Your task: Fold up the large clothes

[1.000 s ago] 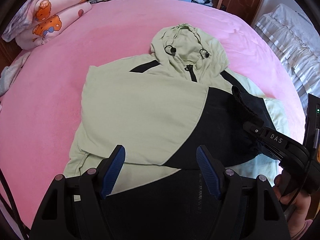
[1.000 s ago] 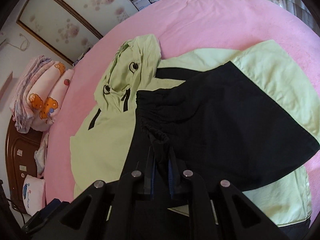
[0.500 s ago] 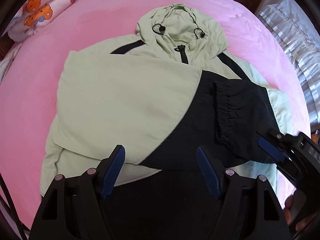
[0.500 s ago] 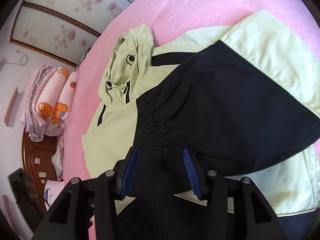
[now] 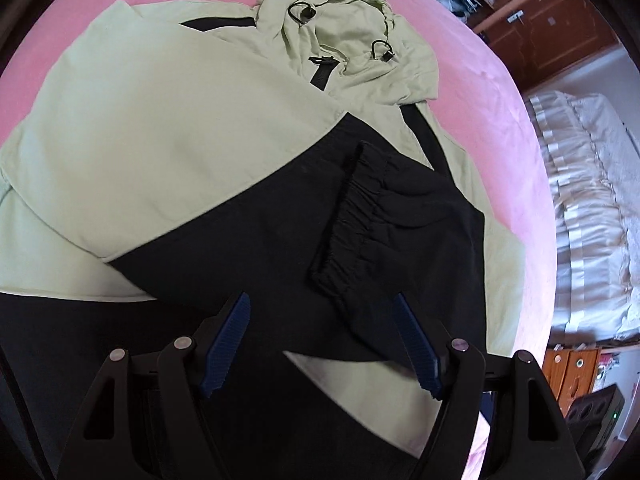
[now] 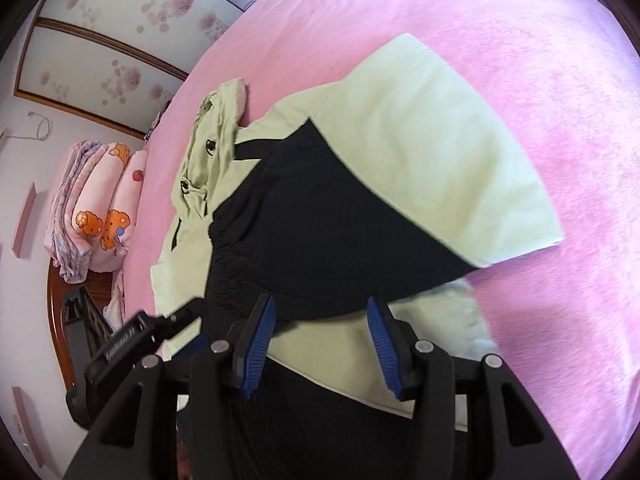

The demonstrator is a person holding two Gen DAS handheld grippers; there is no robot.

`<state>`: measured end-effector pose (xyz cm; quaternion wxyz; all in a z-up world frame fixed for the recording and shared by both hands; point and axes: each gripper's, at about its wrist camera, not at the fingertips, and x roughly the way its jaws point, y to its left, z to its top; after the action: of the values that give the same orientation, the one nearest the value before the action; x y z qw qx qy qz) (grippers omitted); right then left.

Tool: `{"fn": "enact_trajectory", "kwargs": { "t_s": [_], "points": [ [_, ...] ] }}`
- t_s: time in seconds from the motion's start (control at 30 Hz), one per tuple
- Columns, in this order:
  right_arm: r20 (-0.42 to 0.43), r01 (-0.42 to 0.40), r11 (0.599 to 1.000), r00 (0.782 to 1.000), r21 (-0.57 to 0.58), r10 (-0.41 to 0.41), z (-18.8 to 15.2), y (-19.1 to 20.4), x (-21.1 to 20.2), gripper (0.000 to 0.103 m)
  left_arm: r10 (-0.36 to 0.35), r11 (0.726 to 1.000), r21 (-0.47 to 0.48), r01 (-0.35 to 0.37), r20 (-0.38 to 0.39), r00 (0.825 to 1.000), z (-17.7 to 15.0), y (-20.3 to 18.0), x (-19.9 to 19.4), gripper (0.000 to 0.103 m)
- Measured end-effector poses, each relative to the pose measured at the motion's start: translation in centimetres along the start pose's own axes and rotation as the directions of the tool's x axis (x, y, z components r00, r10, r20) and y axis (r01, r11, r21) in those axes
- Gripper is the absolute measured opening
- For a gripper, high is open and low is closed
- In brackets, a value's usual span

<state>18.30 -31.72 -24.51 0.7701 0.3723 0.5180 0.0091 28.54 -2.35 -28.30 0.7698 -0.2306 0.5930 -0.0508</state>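
Here we are over the pale green and black hooded jacket (image 5: pixel 168 128), spread face-up on the pink fleece-covered bed (image 5: pixel 492 92), hood (image 5: pixel 348 36) pointing away from both cameras. Both sleeves lie crossed over the chest, and that looks deliberate: tucking them in squares the body into a tidy block ready for the next fold, likely hem up toward the hood. The black elastic-gathered cuff (image 5: pixel 352 216) lies on top of the black panel, near the middle.

The left gripper (image 5: pixel 322 344) hangs just above the lower part of the jacket, jaws spread wide, nothing between the blue ribbed pads (image 5: pixel 230 340). The right gripper (image 6: pixel 320 344) matches it: jaws wide apart, empty, poised above the near edge of the cloth. My read is both are free so they can take fresh holds on the hem.

Now the views differ. The left wrist camera gives the hood's drawcord toggles (image 5: pixel 384 52), the zip pull, and off the bed a white ruffled bedspread (image 5: pixel 584 216) and wooden cabinets. The right wrist camera shows what that one misses: the folded right sleeve's square green edge (image 6: pixel 460 152) lying flat, the stack of pink cartoon-print quilts (image 6: pixel 96 208) at the head of the bed, the floral-panelled wall, and the left gripper's black body (image 6: pixel 132 336) alongside.
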Motion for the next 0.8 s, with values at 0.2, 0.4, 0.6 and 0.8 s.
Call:
{"fn": "enact_trajectory", "kwargs": {
  "t_s": [0.2,0.4,0.6,0.8],
  "points": [
    [-0.028,0.016,0.999,0.999,-0.040,-0.018,0.8,-3.5,-1.4,0.048,-0.047,0.997,-0.060,0.049,0.032,0.998,-0.2,-0.4,2.1,0.055],
    [-0.038,0.035,0.997,0.999,-0.065,-0.038,1.0,-6.3,-1.8,0.048,-0.035,0.992,-0.118,0.040,0.045,0.998,-0.1,-0.5,4.0,0.036],
    [-0.048,0.041,0.999,0.998,-0.033,-0.042,1.4,-8.0,-1.7,0.048,0.011,0.985,-0.170,-0.004,0.042,0.999,0.0,-1.1,4.8,0.012],
    [-0.031,0.062,0.998,0.998,-0.032,-0.063,1.4,-8.4,-1.9,0.048,0.087,0.993,-0.091,-0.078,0.104,0.991,-0.1,-4.1,2.6,0.009]
  ]
}}
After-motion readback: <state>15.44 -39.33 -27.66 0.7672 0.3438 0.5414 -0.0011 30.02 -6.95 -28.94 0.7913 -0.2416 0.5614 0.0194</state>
